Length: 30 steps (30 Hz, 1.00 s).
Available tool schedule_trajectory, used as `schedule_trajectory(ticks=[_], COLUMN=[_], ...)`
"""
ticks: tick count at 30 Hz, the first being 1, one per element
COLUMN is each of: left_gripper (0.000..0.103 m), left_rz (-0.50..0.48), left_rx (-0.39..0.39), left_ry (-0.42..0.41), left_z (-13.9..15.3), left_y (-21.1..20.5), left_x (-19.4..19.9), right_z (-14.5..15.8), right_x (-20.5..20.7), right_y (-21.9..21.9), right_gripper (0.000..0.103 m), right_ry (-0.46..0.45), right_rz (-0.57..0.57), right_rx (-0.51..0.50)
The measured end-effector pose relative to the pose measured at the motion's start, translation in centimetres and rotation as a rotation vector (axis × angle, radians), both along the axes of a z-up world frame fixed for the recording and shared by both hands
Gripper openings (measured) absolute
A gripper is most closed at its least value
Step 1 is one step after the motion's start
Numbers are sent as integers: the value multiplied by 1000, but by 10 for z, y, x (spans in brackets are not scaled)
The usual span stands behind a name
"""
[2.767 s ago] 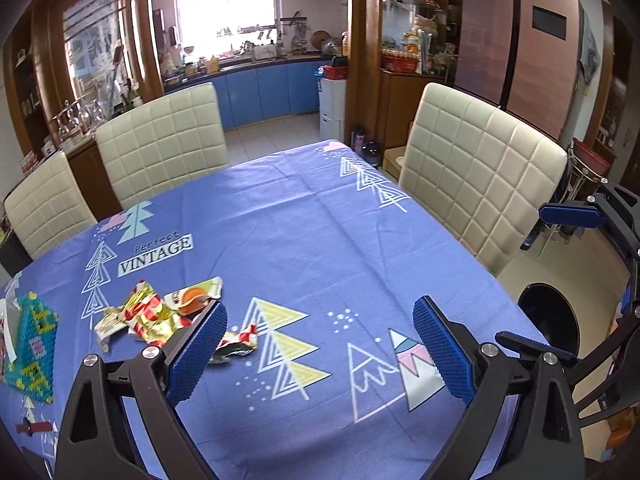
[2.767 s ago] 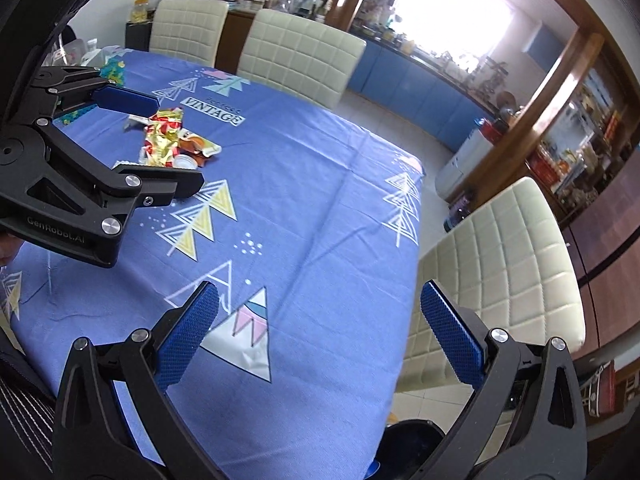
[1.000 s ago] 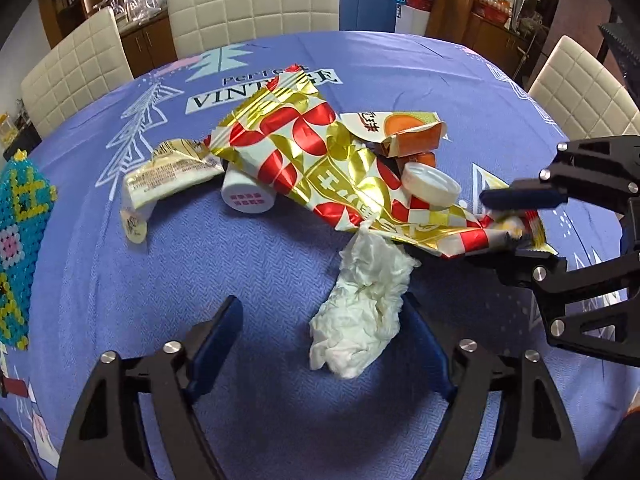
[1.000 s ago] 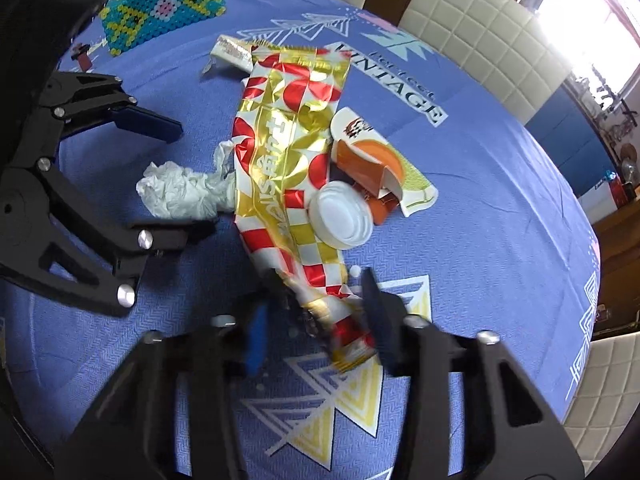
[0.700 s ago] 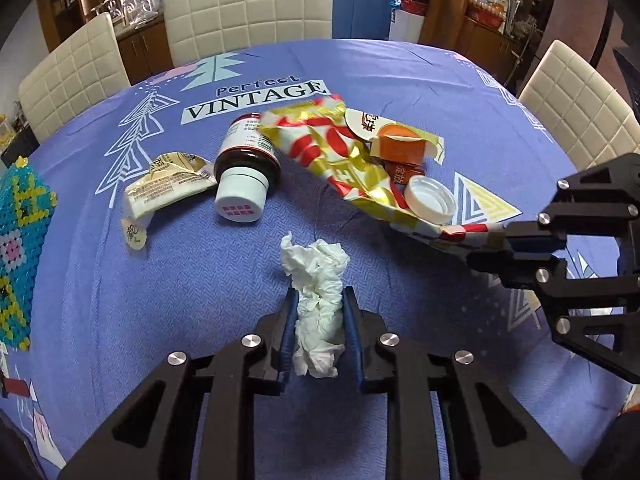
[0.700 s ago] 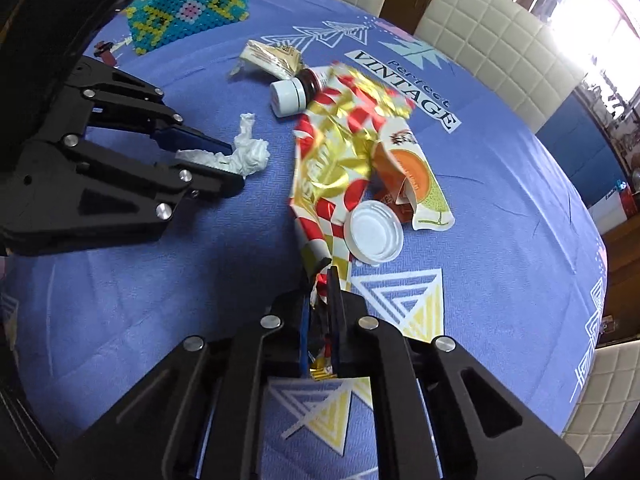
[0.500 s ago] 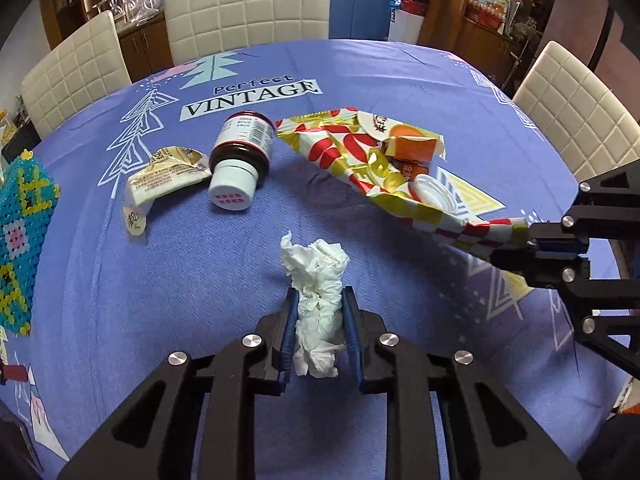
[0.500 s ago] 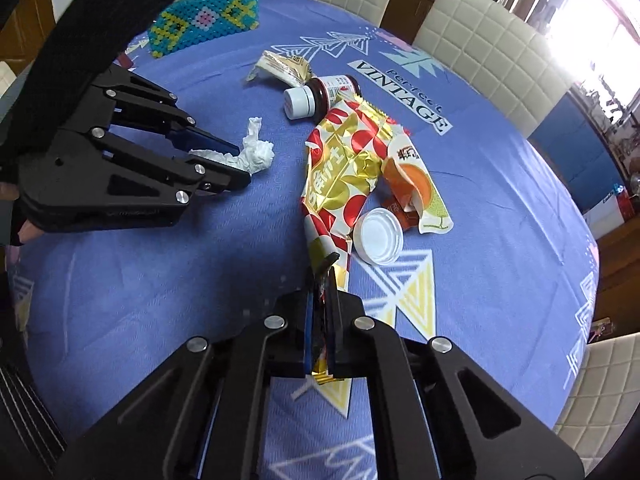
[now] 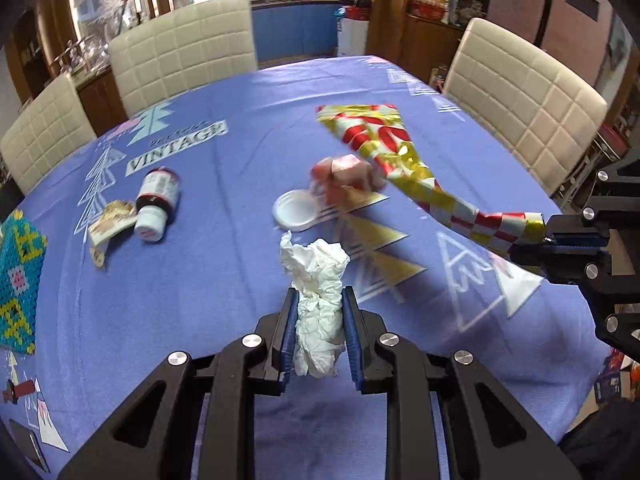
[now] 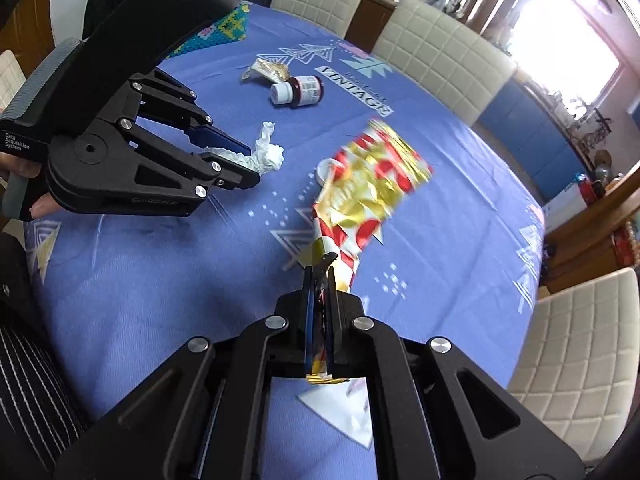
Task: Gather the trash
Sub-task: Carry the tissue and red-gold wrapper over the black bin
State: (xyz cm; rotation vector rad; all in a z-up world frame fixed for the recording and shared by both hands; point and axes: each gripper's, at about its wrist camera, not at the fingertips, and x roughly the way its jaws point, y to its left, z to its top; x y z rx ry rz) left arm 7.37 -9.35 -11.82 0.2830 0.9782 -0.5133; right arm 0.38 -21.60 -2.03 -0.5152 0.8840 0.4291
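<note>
A crumpled tissue is clamped in the left gripper, above the tablecloth. A red-and-gold wrapper is pinched in the right gripper. "VINTAGE" is printed at 11 o'clock, beside a bottle. "GenRobot.AI" is marked on the left gripper.

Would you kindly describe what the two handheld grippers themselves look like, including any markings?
Both are matte black linkage frames with silver bolt heads and blue ribbed pads on the fingers. The left gripper has a bulky black housing with a grey ribbed grip, white lettering reading "Data Acquisition System" and a faint embossed brand name on its side. The right gripper shows the same black frame and silver bolts.
</note>
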Motion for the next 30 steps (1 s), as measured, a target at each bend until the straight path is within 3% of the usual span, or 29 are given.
schedule_trajectory(ticks=[14,30], left_gripper=[22,22], left_rz=[-236,-475], left_rx=[-27,-27], left_ry=[-62,-113], left_z=[42,66], left_y=[-109,-204], left_x=[-38,-85], right_z=[41,51], right_x=[-73,-128], right_y=[-87,-148], right_gripper=[5,5], right_ry=[-111,-139], right_rz=[-235,-447], right_rx=[-56,-72])
